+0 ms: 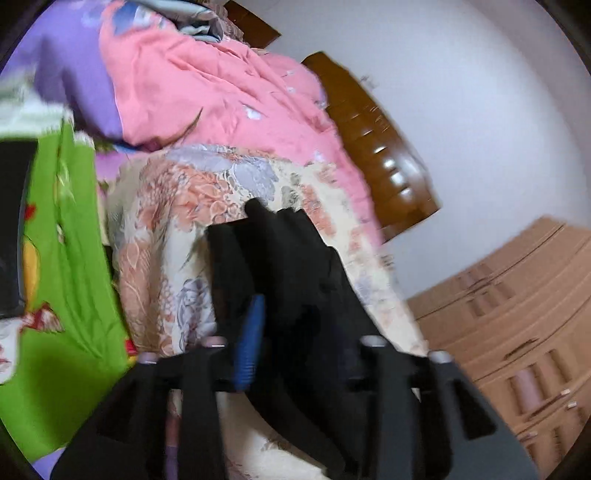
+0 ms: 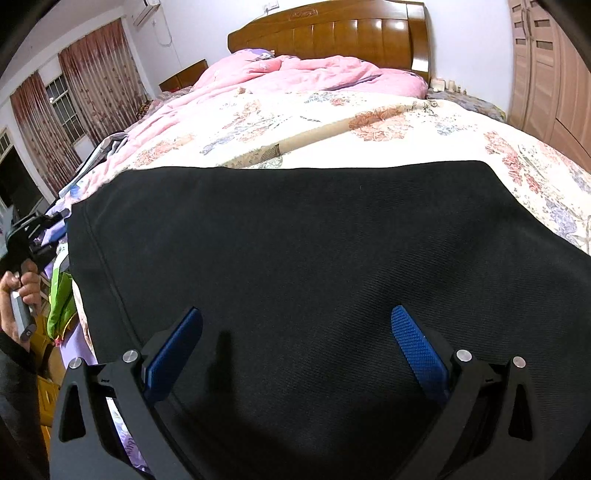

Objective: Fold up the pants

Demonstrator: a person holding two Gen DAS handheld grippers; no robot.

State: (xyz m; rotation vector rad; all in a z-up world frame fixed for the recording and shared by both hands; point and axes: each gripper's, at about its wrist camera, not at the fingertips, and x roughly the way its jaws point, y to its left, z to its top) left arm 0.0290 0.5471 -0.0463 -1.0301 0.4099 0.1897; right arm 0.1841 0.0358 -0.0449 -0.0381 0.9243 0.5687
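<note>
The black pants [image 2: 295, 258] lie spread flat on the floral bedspread [image 2: 332, 129] in the right wrist view. My right gripper [image 2: 295, 325] hovers open just above them, its blue pads [image 2: 417, 350] wide apart. In the blurred, tilted left wrist view, my left gripper [image 1: 266, 314] is shut on a bunched part of the black pants [image 1: 295, 258], with one blue pad [image 1: 251, 343] showing beside the cloth. The left gripper also shows in the right wrist view [image 2: 26, 236], off the pants' left edge, held by a hand.
A pink quilt [image 2: 295, 74] is heaped near the wooden headboard [image 2: 332, 33]. A wardrobe [image 2: 546, 74] stands at the right. Green cloth [image 1: 74, 258] and purple cloth [image 1: 66, 74] lie by the bed's left edge. Curtained windows [image 2: 74, 92] are at the left.
</note>
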